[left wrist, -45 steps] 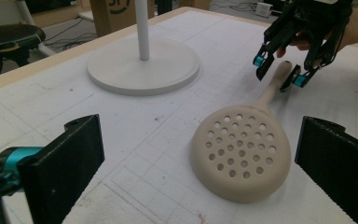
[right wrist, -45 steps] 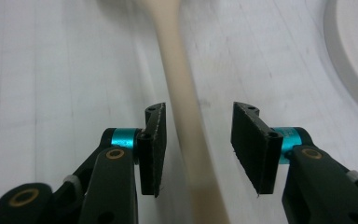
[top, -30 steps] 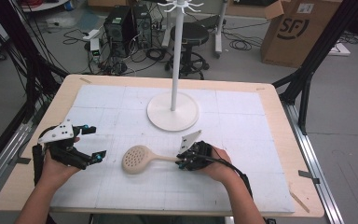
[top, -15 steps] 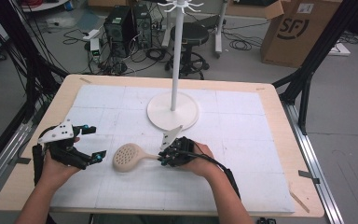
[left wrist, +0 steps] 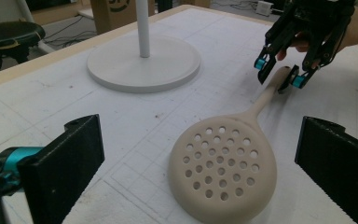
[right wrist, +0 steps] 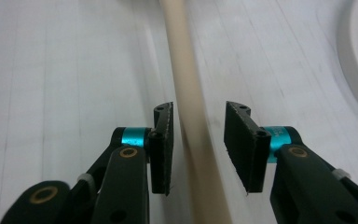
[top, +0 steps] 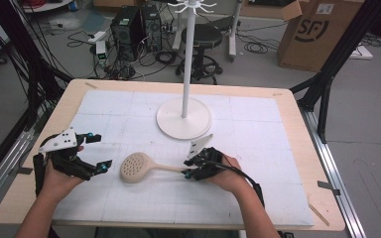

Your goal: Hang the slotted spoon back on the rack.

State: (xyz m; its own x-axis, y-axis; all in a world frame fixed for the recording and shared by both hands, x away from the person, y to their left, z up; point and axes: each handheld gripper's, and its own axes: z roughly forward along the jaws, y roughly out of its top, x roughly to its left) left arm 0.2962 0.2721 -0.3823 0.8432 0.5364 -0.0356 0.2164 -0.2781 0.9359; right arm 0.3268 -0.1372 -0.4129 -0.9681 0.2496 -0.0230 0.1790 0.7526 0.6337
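Skimmer (top: 138,166) lies centre frame, bowl down. Right gripper (top: 190,167) straddles its handle, jaws just opening (pads clear of it). Left gripper (top: 100,152), lower left, stands open, empty.

Slotted spoon (top: 138,166) showing beige all over, round holes dotting its bowl in rows. Stand (top: 184,116) just behind the spoon showing plain white, base and pole. Desk (top: 297,129) showing a pale wood rim around a white mat with faint grid lines. Both tongs, left (top: 95,153) and right (top: 189,168), showing black with teal accents near the tips.
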